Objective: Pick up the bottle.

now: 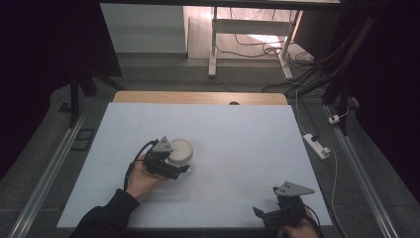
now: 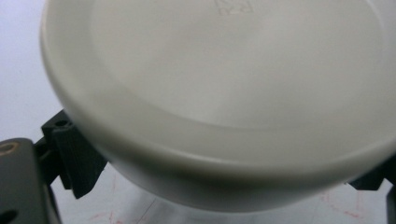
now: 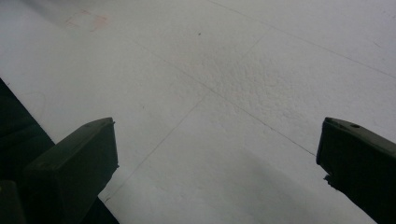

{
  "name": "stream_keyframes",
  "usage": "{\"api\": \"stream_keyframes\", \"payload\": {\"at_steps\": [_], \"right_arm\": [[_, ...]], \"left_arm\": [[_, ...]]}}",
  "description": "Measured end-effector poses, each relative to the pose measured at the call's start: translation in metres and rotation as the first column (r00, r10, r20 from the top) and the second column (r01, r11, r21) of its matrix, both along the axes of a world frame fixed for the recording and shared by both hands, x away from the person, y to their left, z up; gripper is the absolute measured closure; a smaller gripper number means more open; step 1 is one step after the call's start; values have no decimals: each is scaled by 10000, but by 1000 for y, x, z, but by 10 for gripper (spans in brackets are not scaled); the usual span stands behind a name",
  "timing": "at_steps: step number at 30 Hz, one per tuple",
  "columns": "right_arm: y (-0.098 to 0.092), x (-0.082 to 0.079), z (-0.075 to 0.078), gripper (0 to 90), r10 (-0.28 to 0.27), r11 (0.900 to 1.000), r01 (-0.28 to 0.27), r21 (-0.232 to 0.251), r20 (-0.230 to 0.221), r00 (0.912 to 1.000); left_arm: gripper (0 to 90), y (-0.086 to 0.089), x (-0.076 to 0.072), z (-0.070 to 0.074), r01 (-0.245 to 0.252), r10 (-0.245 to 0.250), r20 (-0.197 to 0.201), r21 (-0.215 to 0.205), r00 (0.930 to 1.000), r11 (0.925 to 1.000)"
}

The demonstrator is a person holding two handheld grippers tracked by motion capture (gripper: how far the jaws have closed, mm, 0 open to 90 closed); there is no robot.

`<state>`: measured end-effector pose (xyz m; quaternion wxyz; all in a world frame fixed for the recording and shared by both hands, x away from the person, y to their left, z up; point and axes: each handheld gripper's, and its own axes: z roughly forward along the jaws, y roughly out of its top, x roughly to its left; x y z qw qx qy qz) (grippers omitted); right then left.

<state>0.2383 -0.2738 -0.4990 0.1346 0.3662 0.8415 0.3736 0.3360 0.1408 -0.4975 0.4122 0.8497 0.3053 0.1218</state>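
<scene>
White bowl (image 1: 180, 150) is seen left of centre on the table (image 1: 237, 144), gripped between the jaws of the left claw (image 1: 171, 161). The right claw (image 1: 277, 210) is held released above the near right corner, well apart from the bowl.

Left-centre: round white plastic container with a lid (image 1: 180, 150) stands on the white foam-covered table (image 1: 237, 134), the one obstacle on the sheet.
Left gripper (image 1: 171, 166): up against the container, jaws either side of its wall; no room between them.
Right gripper (image 1: 270, 214): near front right corner, jaws spread wide over bare sheet.
Between the grippers: open sheet, wide passage.
Far half: bare to the wooden table edge (image 1: 198, 97).
Right half: unobstructed.
</scene>
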Motion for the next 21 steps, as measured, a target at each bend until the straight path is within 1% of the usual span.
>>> {"api": "stream_keyframes", "payload": {"at_steps": [4, 9, 16, 19, 21], "right_arm": [[0, 0, 0, 0, -40, 10000, 40, 25, -9, 10000], [-1, 0, 0, 0, -65, 10000, 65, 68, -14, 10000], [-1, 1, 0, 0, -68, 9999, 68, 86, -18, 10000], [-1, 1, 0, 0, -70, 9999, 70, 90, -15, 10000], [-1, 1, 0, 0, -74, 9999, 75, 91, -9, 10000]], "left_arm": [[77, -2, -1, 6, 77, -81, 177, 230, 9998, 9997], [78, -4, 1, 13, 191, -199, 243, 335, 9995, 9993], [78, -9, 3, 28, 367, -380, 344, 373, 9987, 9986], [78, -12, 3, 34, 464, -483, 446, 437, 9978, 9980], [78, -14, 3, 37, 530, -549, 485, 388, 9973, 9978]]}}
